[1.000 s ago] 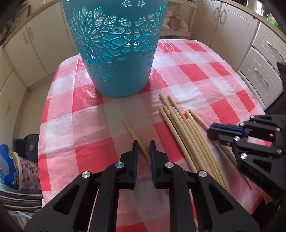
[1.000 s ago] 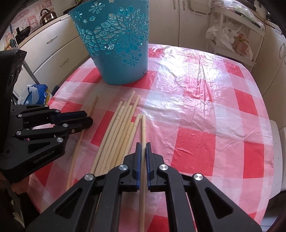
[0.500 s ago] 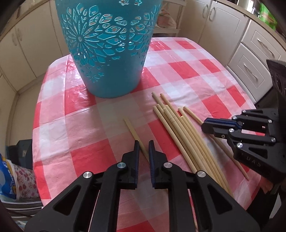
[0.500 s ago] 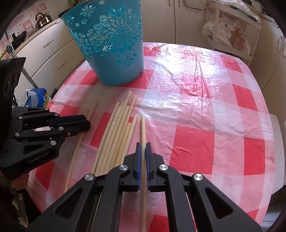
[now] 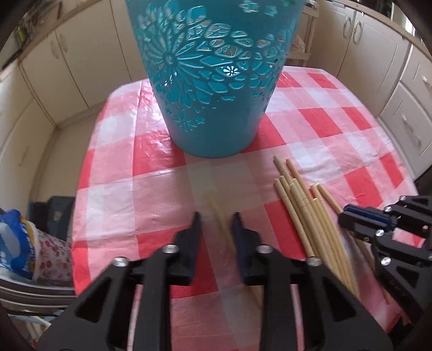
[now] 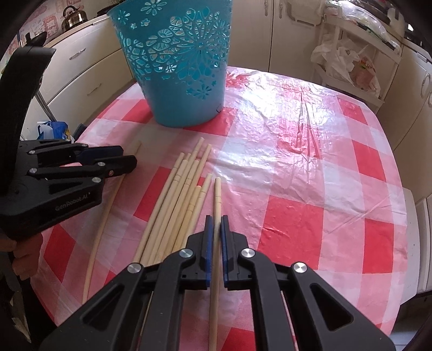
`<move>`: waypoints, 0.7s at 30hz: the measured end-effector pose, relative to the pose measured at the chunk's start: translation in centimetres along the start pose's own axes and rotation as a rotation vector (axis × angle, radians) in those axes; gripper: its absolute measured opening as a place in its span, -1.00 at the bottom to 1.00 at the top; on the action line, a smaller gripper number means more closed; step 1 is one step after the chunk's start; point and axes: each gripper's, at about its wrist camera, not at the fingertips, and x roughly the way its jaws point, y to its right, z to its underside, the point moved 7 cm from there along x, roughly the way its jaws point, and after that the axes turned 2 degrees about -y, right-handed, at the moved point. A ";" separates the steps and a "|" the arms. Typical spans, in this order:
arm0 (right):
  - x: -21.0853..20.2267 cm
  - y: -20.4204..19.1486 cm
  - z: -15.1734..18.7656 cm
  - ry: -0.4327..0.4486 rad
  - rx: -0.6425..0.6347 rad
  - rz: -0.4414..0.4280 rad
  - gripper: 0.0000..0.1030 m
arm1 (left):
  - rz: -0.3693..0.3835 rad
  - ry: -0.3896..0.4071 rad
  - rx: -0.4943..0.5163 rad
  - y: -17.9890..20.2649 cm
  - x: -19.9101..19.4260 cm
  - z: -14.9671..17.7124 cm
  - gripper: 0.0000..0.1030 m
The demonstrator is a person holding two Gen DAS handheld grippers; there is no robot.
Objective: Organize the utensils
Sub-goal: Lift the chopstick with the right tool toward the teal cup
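Left hand-held gripper (image 5: 216, 224) has opened, straddling lone chopstick (image 5: 219, 216).

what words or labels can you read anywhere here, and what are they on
"GenRobot.AI": pale lettering moulded on the black plastic body of the left gripper, seen from the right wrist view.
Red and white characters on the wall poster behind the metal kettle: too blurred to read.
Print on the white plastic bags on the shelf: too small to read.

Home kitchen: cream cabinets (image 6: 81, 62), kettle (image 6: 72, 19), checked tablecloth (image 6: 310, 172)
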 end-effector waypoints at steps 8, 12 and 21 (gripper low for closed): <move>-3.1 0.0 1.1 0.086 0.238 -0.202 -0.89 | 0.040 0.075 -0.048 0.1 -3.9 1.4 -0.91; -6.6 -0.9 0.8 0.207 0.290 -0.238 -0.89 | 0.041 0.206 -0.114 -1.9 -9.0 0.9 -0.91; -15.7 -4.4 -2.5 0.459 0.210 -0.233 -0.89 | -0.053 0.457 -0.148 -3.8 -19.6 -0.4 -0.91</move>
